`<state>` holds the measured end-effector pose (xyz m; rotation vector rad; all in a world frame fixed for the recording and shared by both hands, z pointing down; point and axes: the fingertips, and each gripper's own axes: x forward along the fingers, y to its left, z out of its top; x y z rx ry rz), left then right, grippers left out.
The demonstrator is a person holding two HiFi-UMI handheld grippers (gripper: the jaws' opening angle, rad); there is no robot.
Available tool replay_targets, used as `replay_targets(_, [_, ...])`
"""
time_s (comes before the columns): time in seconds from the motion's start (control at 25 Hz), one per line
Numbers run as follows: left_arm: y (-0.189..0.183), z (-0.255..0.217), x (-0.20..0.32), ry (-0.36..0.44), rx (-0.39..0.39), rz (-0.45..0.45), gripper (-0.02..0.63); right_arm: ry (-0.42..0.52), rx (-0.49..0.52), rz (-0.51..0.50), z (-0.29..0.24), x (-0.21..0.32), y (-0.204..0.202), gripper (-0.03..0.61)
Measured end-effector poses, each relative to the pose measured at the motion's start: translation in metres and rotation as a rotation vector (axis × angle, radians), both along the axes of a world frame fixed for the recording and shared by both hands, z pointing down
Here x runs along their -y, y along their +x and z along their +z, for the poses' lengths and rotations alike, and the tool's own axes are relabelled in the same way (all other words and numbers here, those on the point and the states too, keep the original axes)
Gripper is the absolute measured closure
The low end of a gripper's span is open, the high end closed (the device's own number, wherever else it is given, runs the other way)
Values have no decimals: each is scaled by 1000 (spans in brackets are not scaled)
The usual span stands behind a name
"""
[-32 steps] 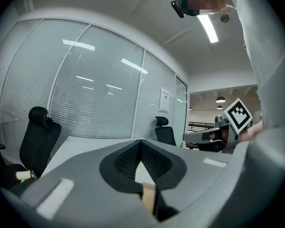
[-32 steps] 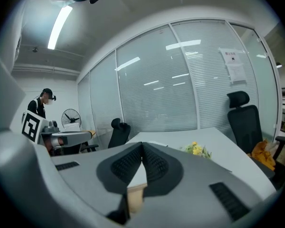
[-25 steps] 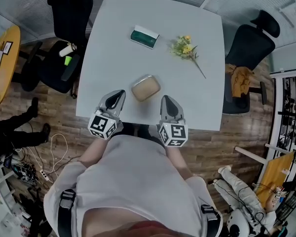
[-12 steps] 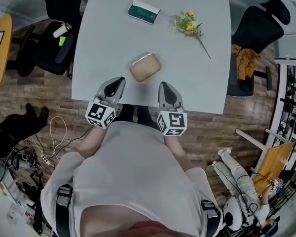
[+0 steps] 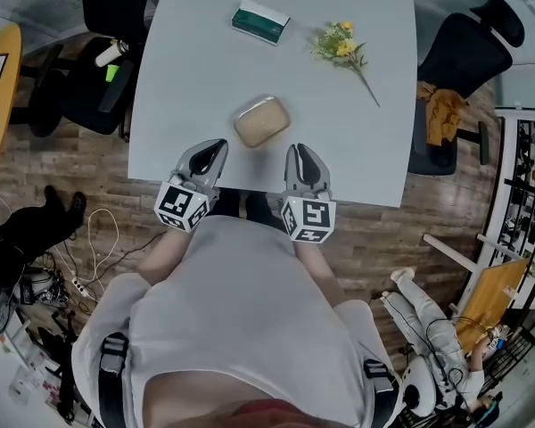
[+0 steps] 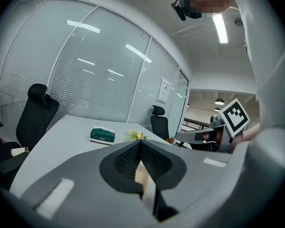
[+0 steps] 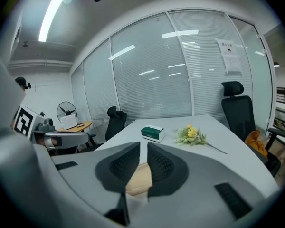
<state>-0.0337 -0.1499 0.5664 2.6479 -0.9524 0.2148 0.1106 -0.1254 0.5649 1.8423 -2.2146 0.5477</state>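
Observation:
A tan, rounded lidded container (image 5: 262, 120) lies near the front edge of the white table (image 5: 187, 78). My left gripper (image 5: 211, 148) hovers just to its near left, jaws shut and empty; in the left gripper view the gripper (image 6: 140, 144) shows the tan container (image 6: 141, 175) just beyond its pads. My right gripper (image 5: 300, 152) hovers to the container's near right. Its jaws (image 7: 143, 146) stand a narrow gap apart with nothing between them, and the container (image 7: 138, 178) lies behind them. Farther back lie a green box (image 5: 260, 20) and a yellow flower sprig (image 5: 343, 47).
Black office chairs stand at the table's left (image 5: 98, 87) and right (image 5: 468, 56); the right one carries an orange cloth (image 5: 437, 110), the left one a bottle (image 5: 111, 53). Glass partition walls (image 7: 180, 75) close off the far side. Cables lie on the wood floor (image 5: 107, 248).
Both gripper views have tipped downward, so the box and flowers on the table now show. The right gripper's jaws have parted slightly and it has edged toward the container.

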Motion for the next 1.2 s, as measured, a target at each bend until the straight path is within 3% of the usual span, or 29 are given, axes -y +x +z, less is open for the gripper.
replay_targets(0.08, [0, -1, 1, 1, -1, 0, 603, -2, -5, -5, 1, 3, 0, 553])
replay_targets(0.16, [0, -2, 2, 3, 0, 0, 603, -17, -3, -5, 5, 6, 1, 436])
replay_targets(1.2, [-12, 4, 39, -26, 18, -57, 603, -269, -131, -118, 113, 71, 15, 445])
